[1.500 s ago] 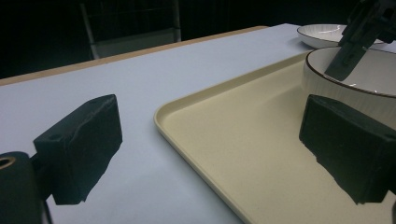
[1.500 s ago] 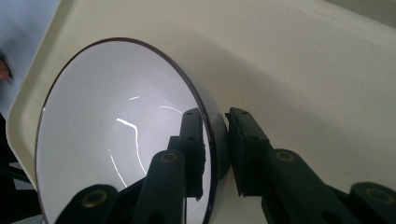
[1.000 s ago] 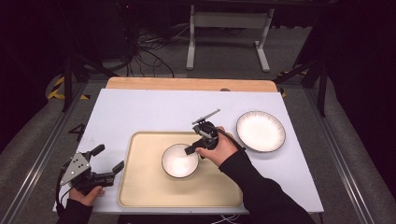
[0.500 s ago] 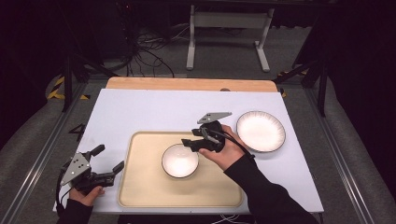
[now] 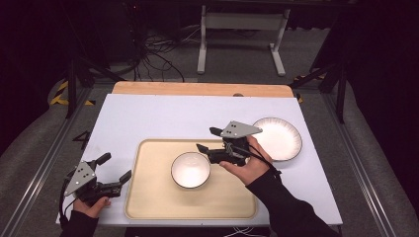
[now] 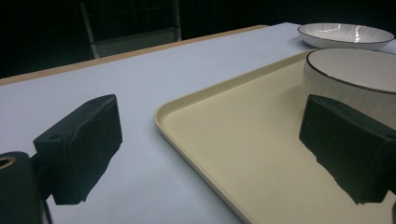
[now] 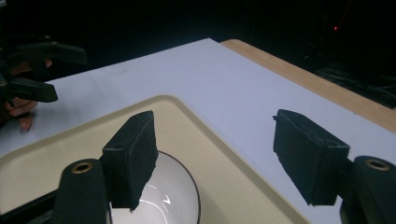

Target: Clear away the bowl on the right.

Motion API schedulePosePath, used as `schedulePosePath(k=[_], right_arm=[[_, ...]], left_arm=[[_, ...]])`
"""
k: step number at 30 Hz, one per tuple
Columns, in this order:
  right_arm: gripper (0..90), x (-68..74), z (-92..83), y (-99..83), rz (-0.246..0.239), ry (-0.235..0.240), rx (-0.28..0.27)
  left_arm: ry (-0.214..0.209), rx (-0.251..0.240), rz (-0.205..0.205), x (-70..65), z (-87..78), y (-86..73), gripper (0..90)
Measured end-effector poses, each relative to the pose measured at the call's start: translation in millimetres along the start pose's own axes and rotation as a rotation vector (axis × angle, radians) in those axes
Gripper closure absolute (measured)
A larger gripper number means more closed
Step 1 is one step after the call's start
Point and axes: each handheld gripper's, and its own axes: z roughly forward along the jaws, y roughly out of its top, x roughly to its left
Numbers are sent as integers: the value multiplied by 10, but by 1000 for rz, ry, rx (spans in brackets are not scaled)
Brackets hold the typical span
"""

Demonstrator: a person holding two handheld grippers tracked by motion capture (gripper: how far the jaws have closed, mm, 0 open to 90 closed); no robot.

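A white bowl (image 5: pixel 190 170) stands upright in the middle of a beige tray (image 5: pixel 148 197). Just right of the bowl and a little above it hovers my right gripper (image 5: pixel 206 139). Its jaws have just been opening and now stand open with nothing between them. In the right gripper view the bowl (image 7: pixel 163 196) lies below its left pad (image 7: pixel 133 154). My left gripper (image 5: pixel 117 167) rests open at the tray's left edge. In the left gripper view the tray's corner (image 6: pixel 243 140) lies between the jaws and the bowl (image 6: pixel 359 74) stands beyond the right pad.
A white plate (image 5: pixel 276 138) with a dark rim lies on the white table top right of the tray, just behind my right hand. A wooden strip (image 5: pixel 197 89) runs along the table's far edge. Metal rails flank the table.
My right gripper has come off the bowl's right rim, risen and drifted right, and its jaws have spread. The bowl stays on the tray. The left gripper has not moved.
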Motion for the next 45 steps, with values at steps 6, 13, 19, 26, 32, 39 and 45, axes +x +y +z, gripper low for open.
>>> schedulePosePath(k=[6,13,19,26,32,39,45], right_arm=[[297,0,-99,-26,-30,-6,-47],[283,-30,-226,-74,-38,-8,-82],[271,-74,-361,-151,-39,-27,-101],[255,-153,-606,-241,-32,-56,-133],[244,-251,-810,-350,-24,-90,-151],[234,-373,-985,-519,-13,-140,-142],[226,-502,-1130,-693,11,-195,-144]], left_arm=[[-2,1,-1,-1,-3,0,67],[-1,2,2,-3,-1,2,67],[0,0,2,-4,2,1,67],[0,2,4,-2,1,1,67],[1,3,4,-1,3,2,67],[2,6,1,-3,3,3,66],[2,6,4,-2,4,4,66]])
